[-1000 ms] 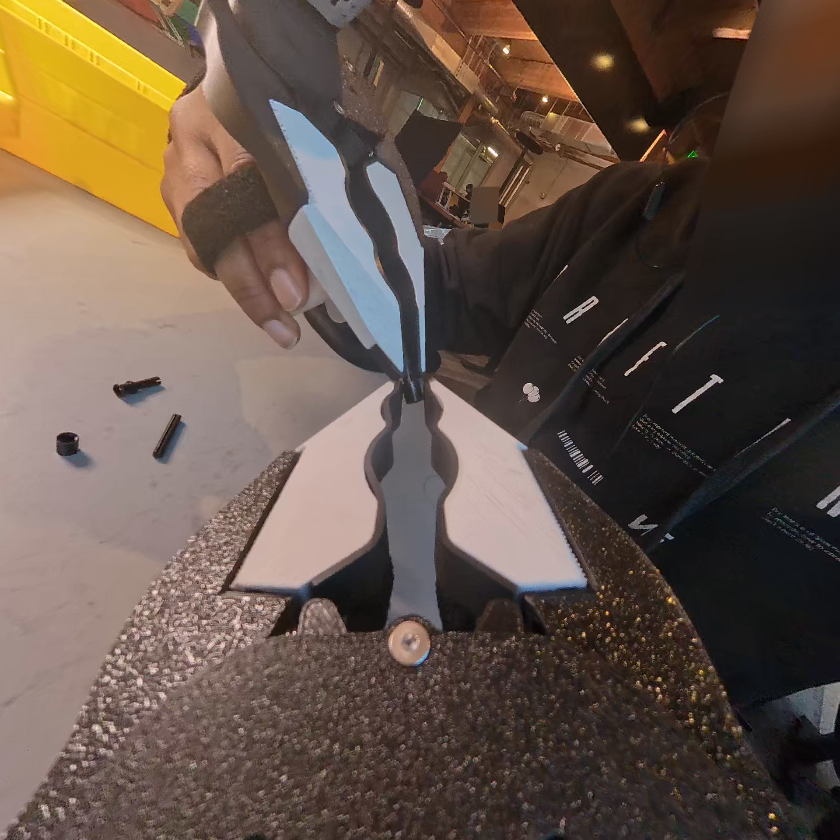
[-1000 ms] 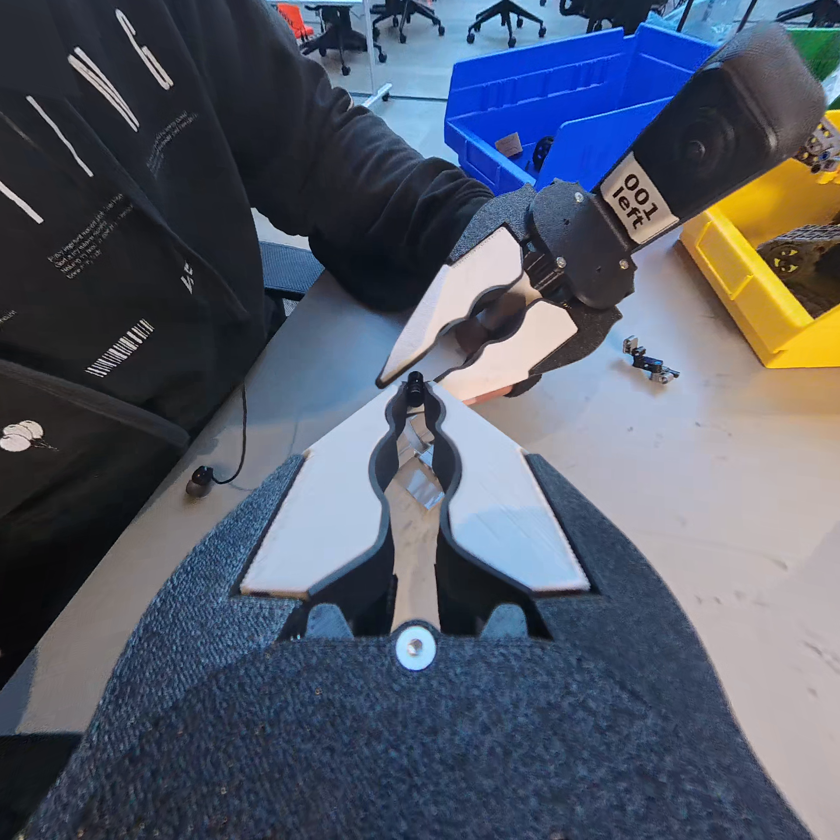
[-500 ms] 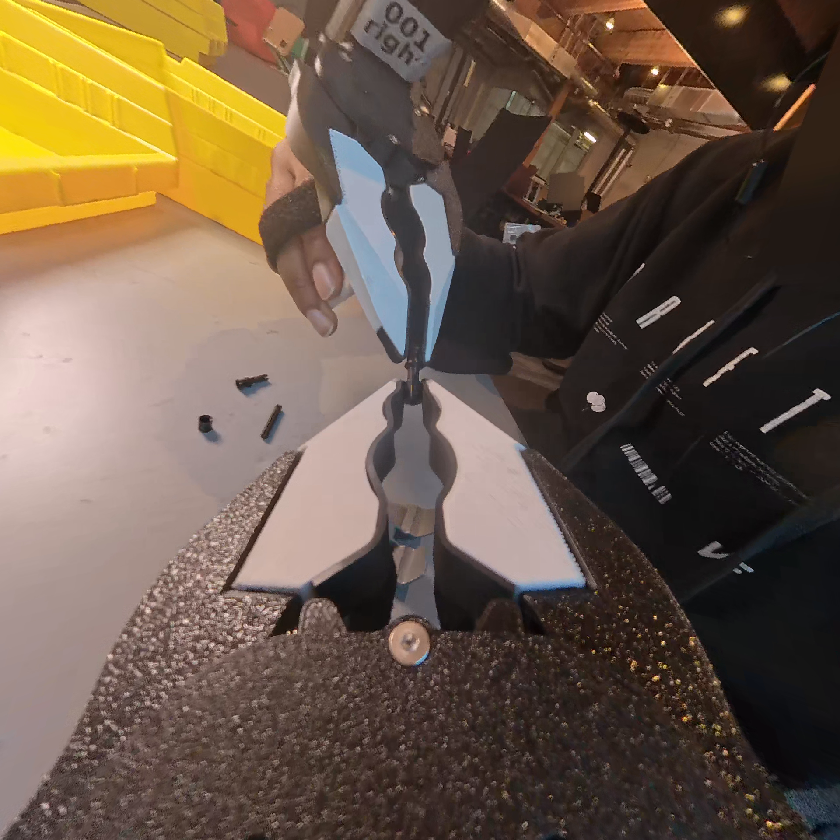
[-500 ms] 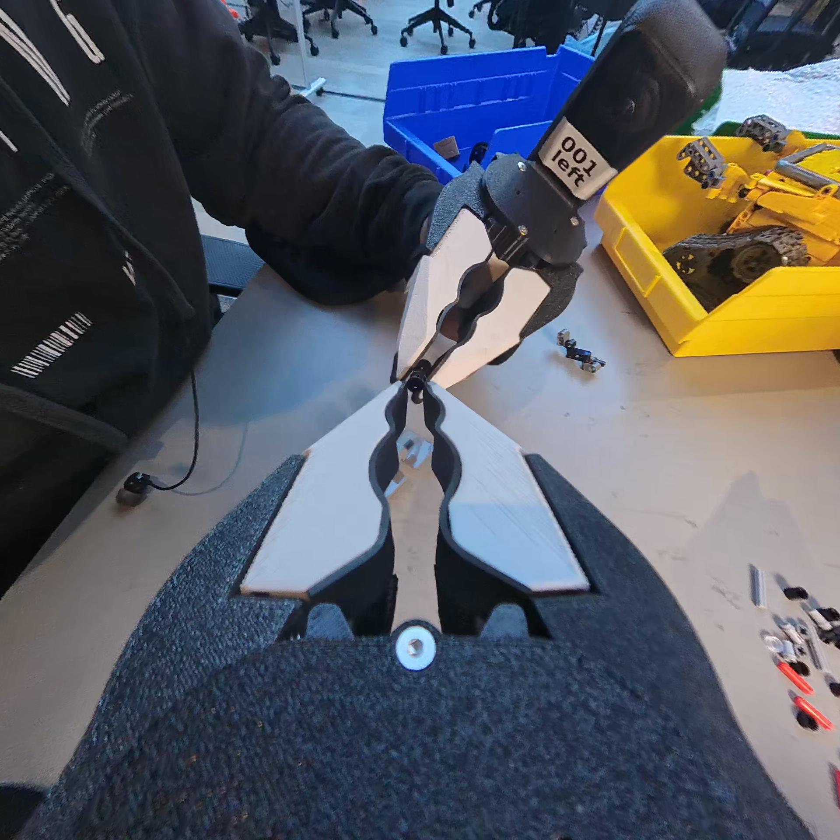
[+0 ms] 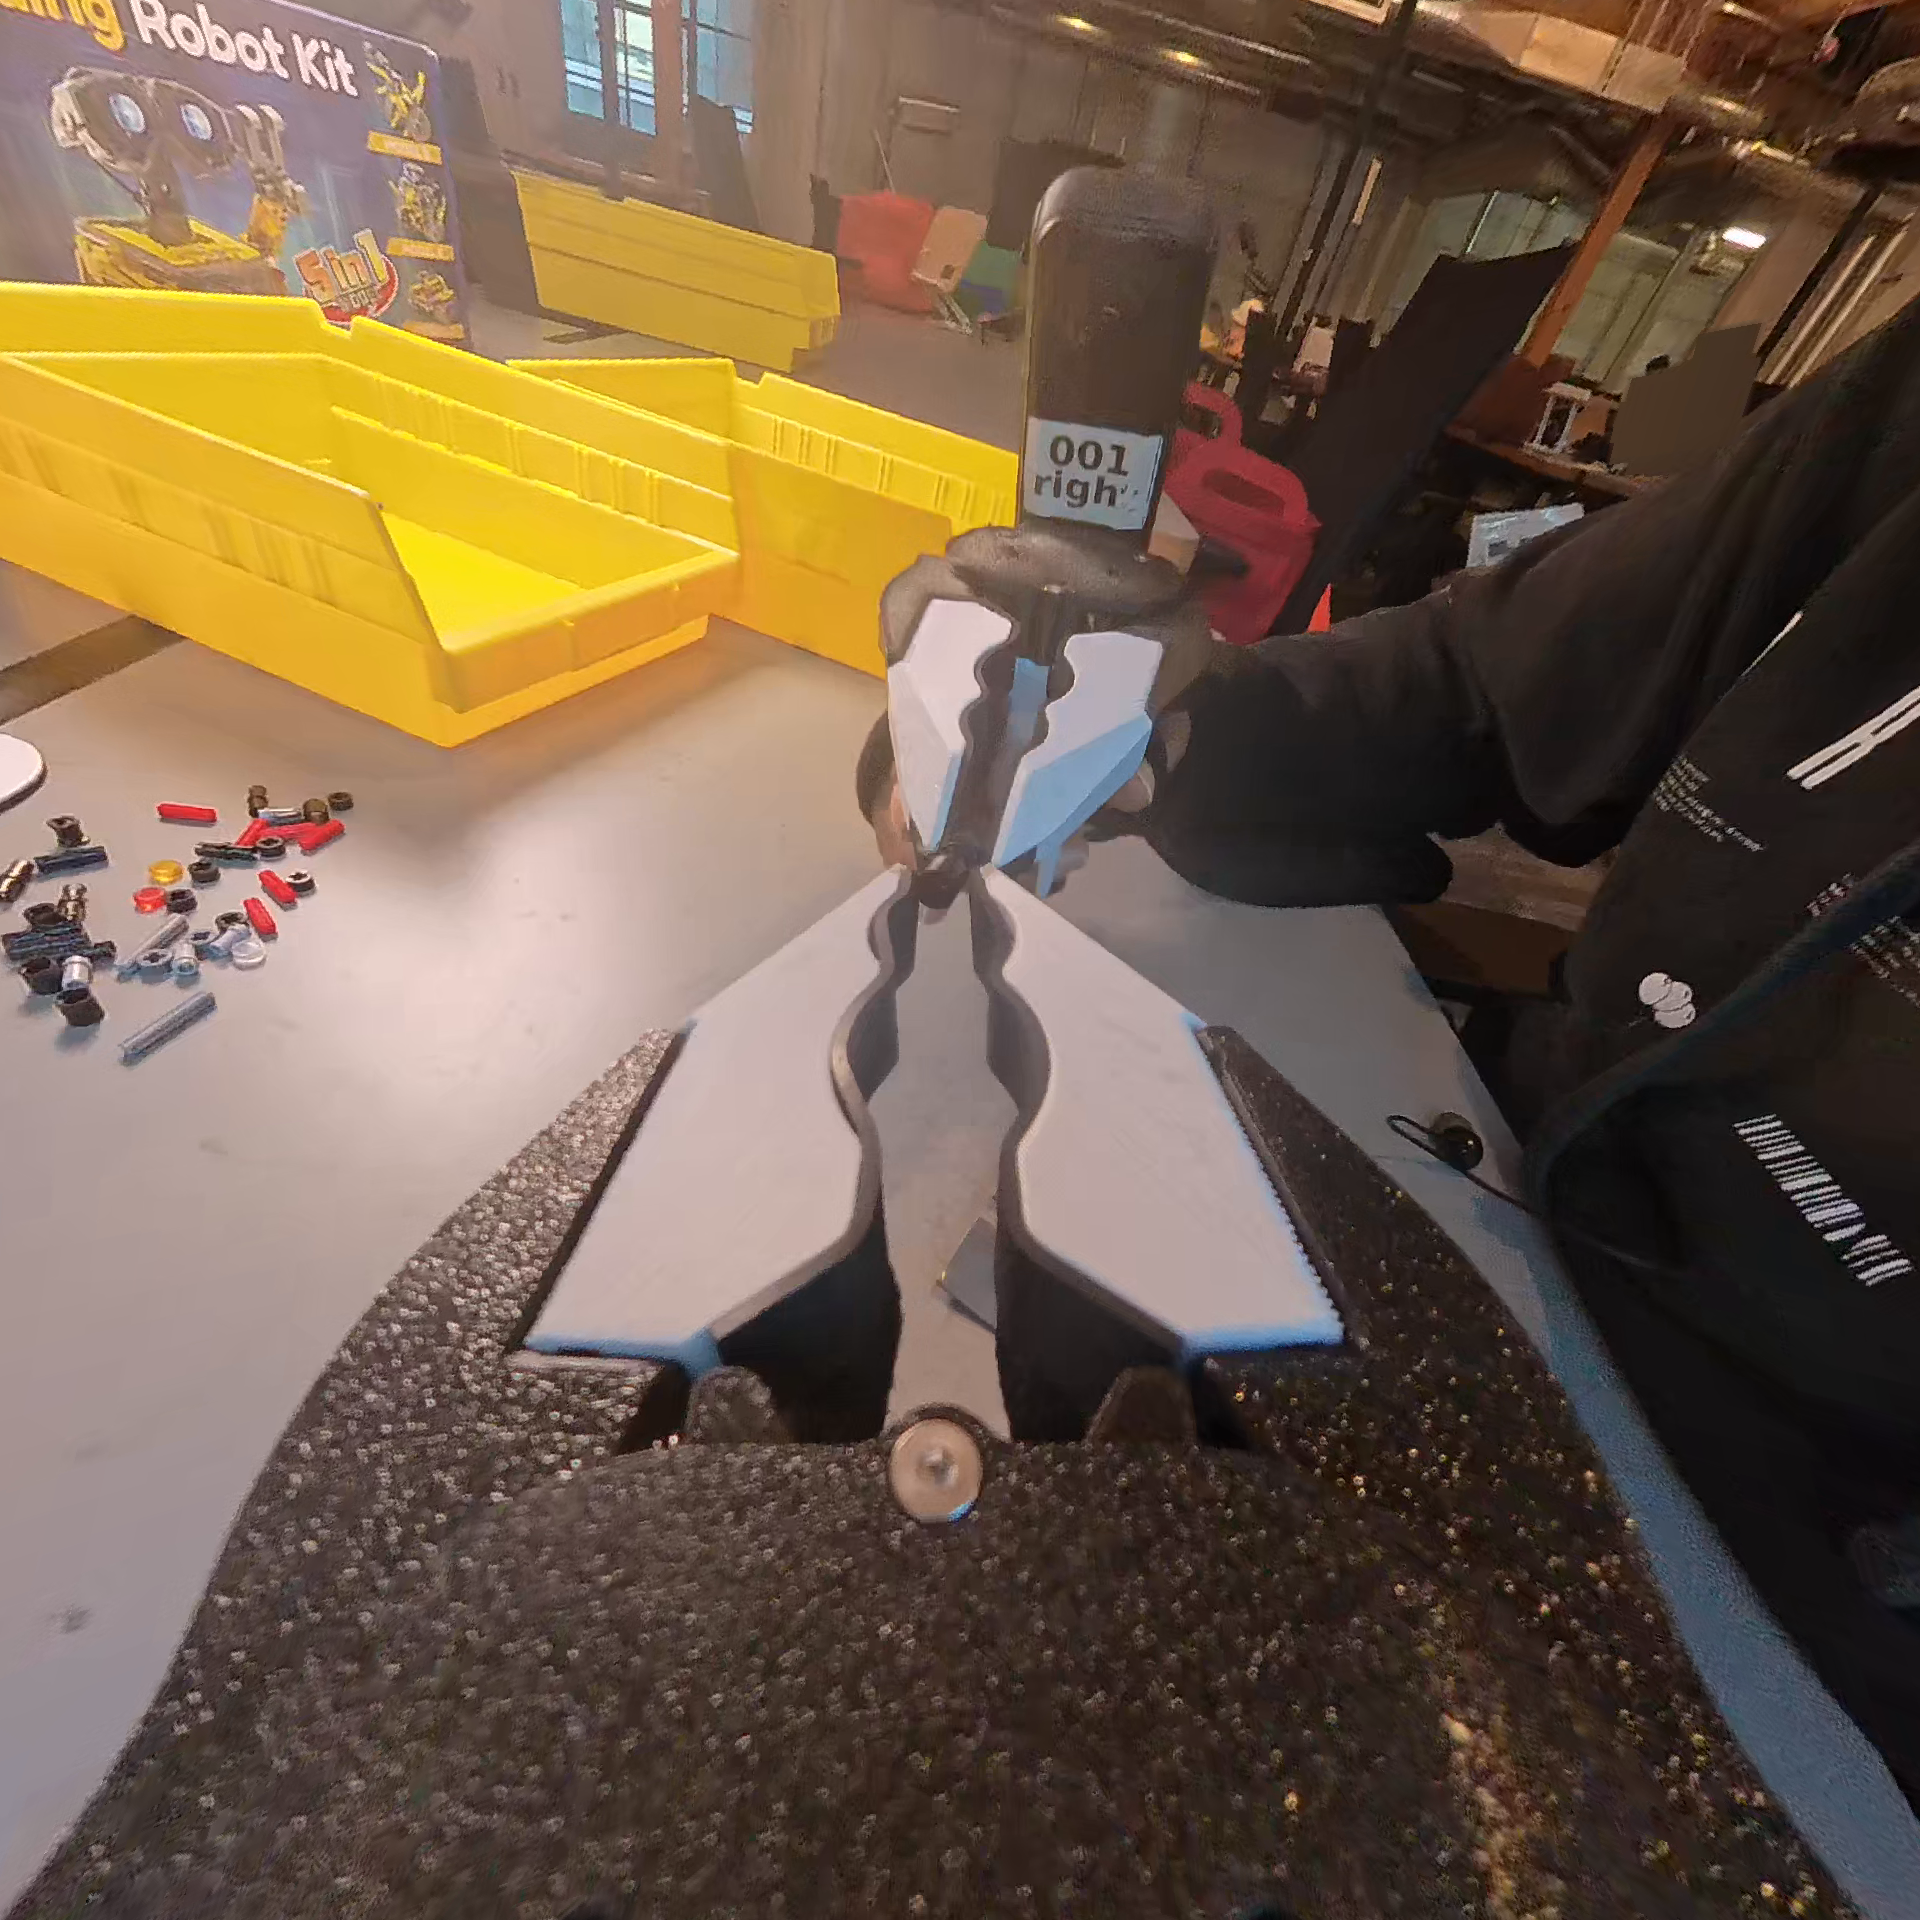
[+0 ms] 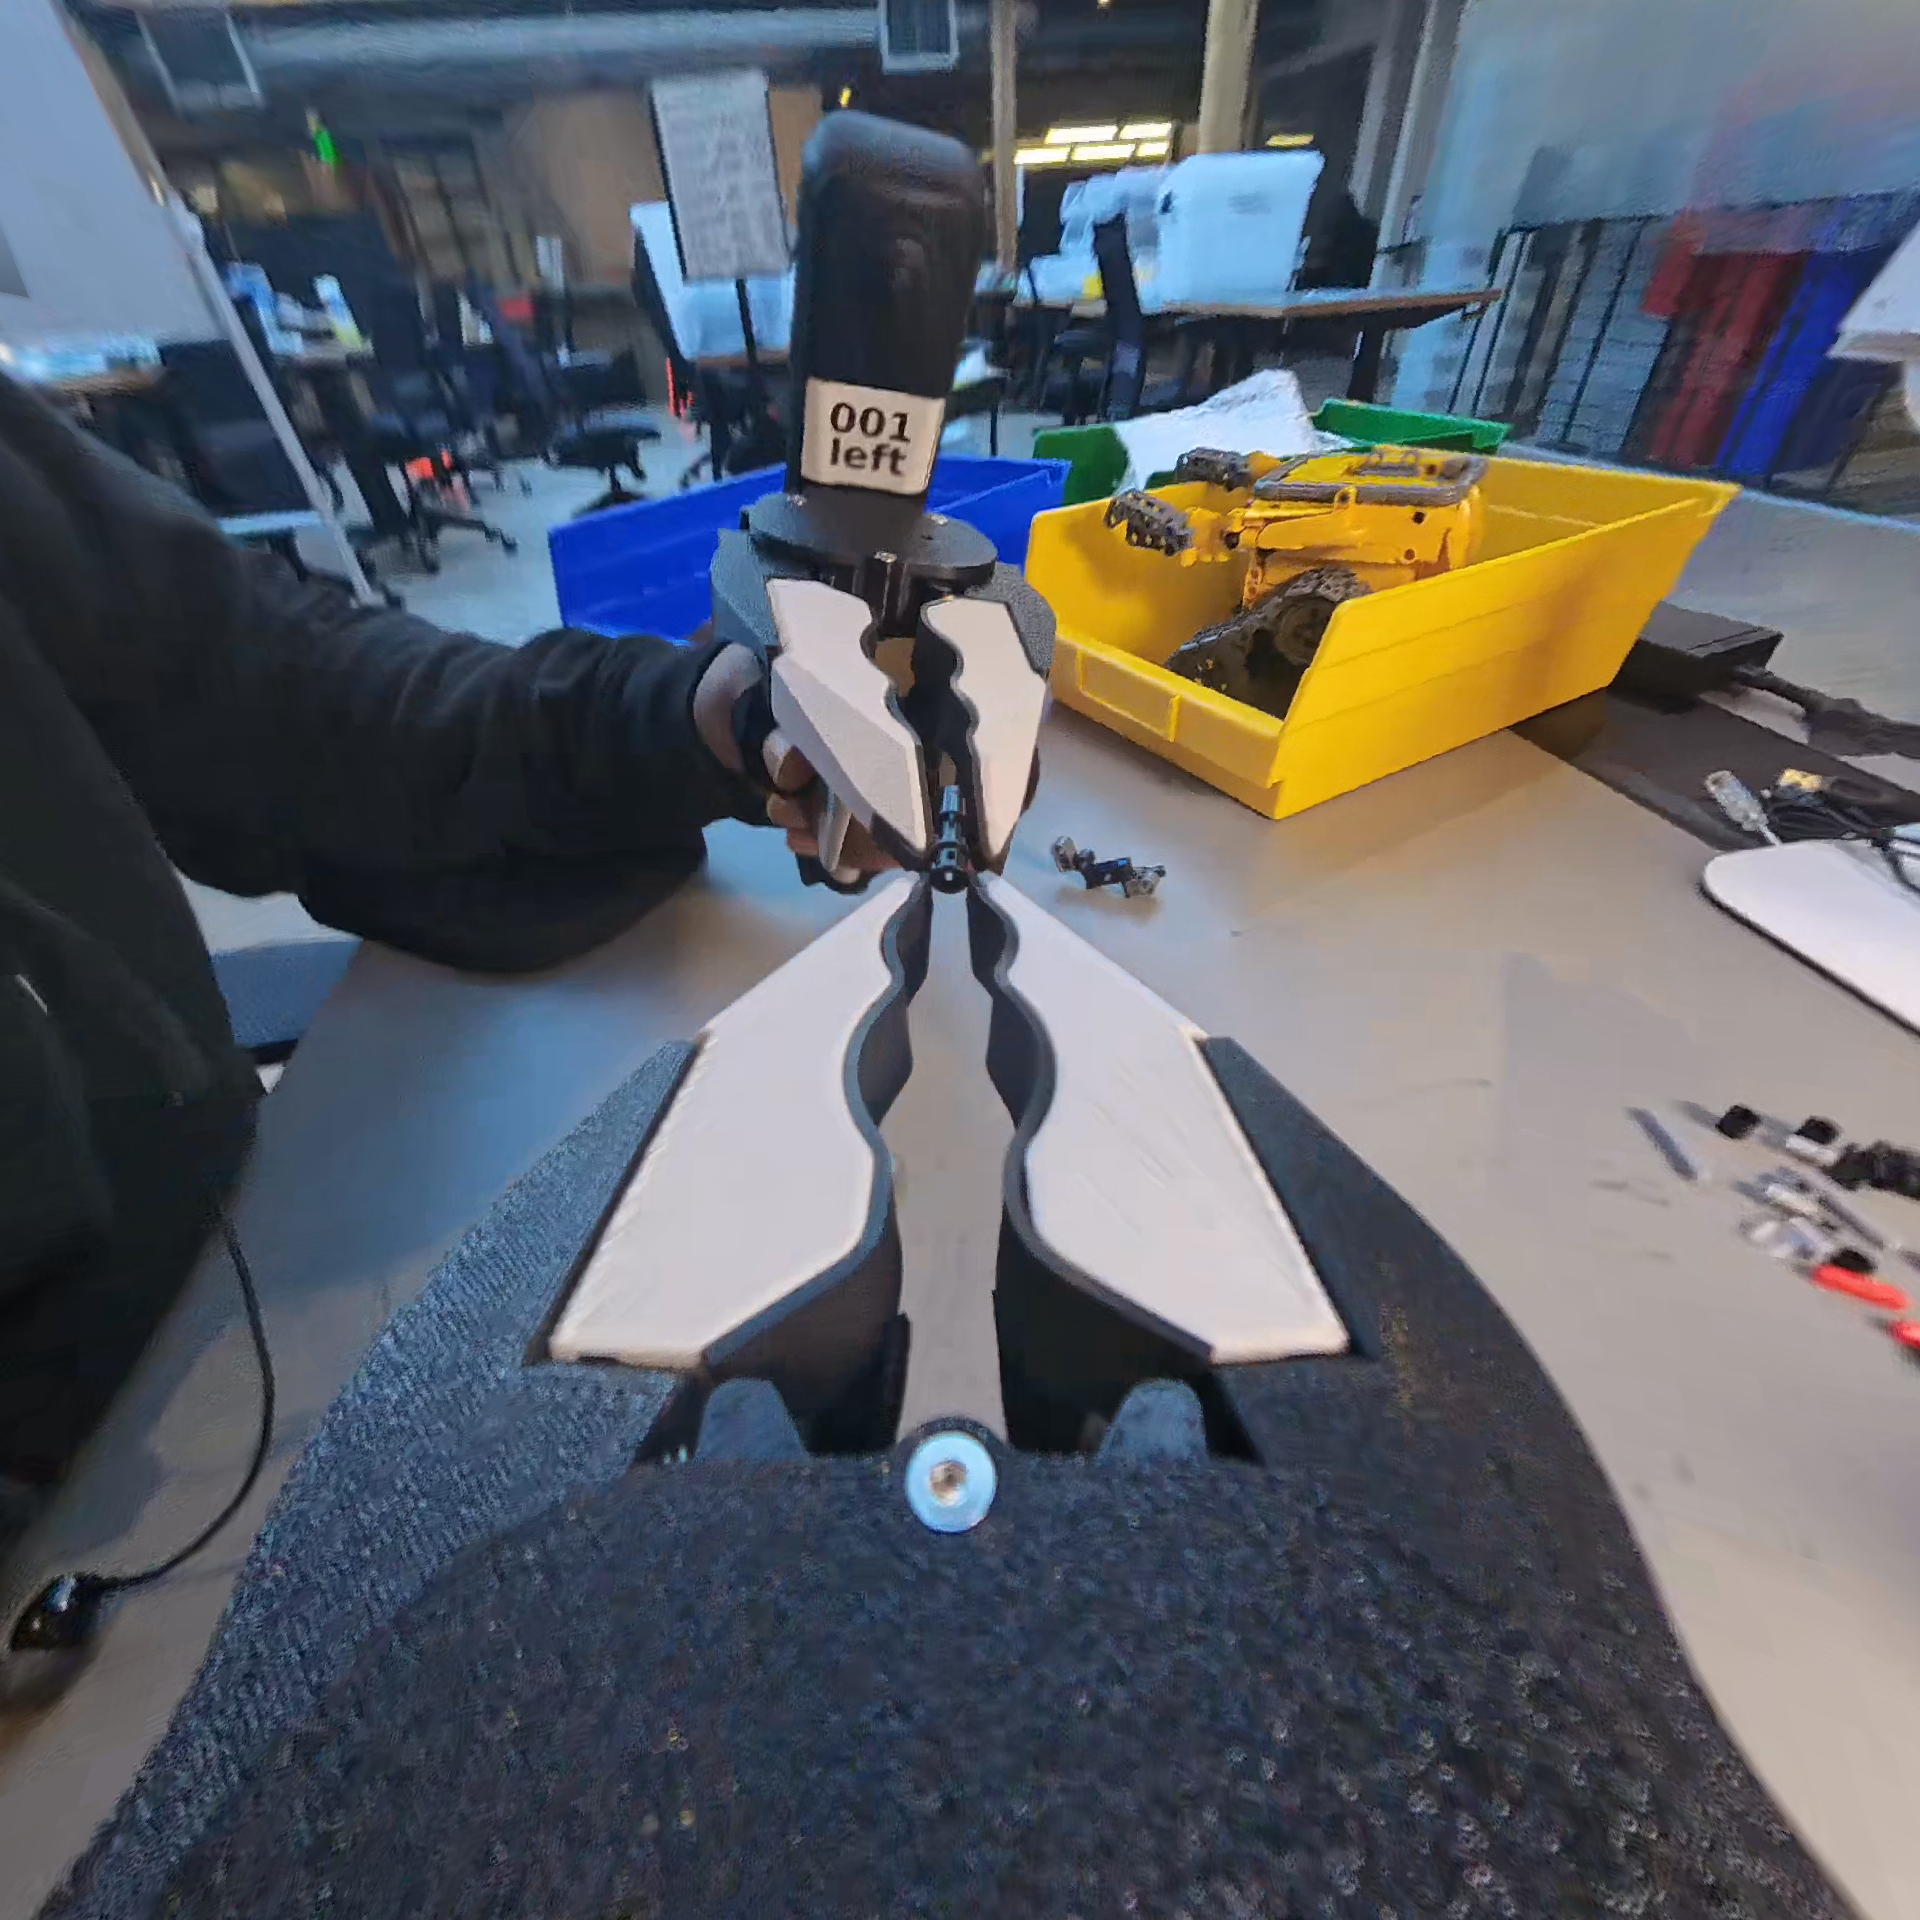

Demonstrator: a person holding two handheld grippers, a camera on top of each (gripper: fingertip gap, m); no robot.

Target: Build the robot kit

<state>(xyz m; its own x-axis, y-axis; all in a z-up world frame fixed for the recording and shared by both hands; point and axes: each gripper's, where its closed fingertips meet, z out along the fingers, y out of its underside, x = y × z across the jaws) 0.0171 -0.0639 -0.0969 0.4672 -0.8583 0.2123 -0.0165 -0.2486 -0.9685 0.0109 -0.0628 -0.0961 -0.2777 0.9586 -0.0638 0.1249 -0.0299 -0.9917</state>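
My left gripper (image 5: 940, 885) is shut on a small black pin (image 5: 938, 883) at its fingertips, above the grey table (image 5: 436, 1039). My right gripper (image 6: 945, 883) is shut on a small black piece (image 6: 945, 879). The two grippers face each other tip to tip, and the two black parts touch between them. The right gripper (image 5: 961, 854) shows upright in the left wrist view, held by a hand in a black sleeve. The left gripper (image 6: 951, 844) shows upright in the right wrist view. Neither part's full shape shows.
A pile of small black, red and grey parts (image 5: 156, 894) lies at the left, with empty yellow bins (image 5: 436, 561) and a kit box (image 5: 229, 156) behind. A yellow bin (image 6: 1382, 644) holds a tracked toy vehicle (image 6: 1330, 540). A small assembly (image 6: 1107, 868), a blue bin (image 6: 644, 561) and a white disc (image 6: 1829, 914) are there too. My left and right fingertips are right by each other. Left tips and right tips are each some 20 cm from the small assembly (image 6: 1107, 868).
Both grippers have swung from a tilted, downward pose to level, facing each other upright, still joined tip to tip on the small black parts. The bins and the parts pile have come into view.
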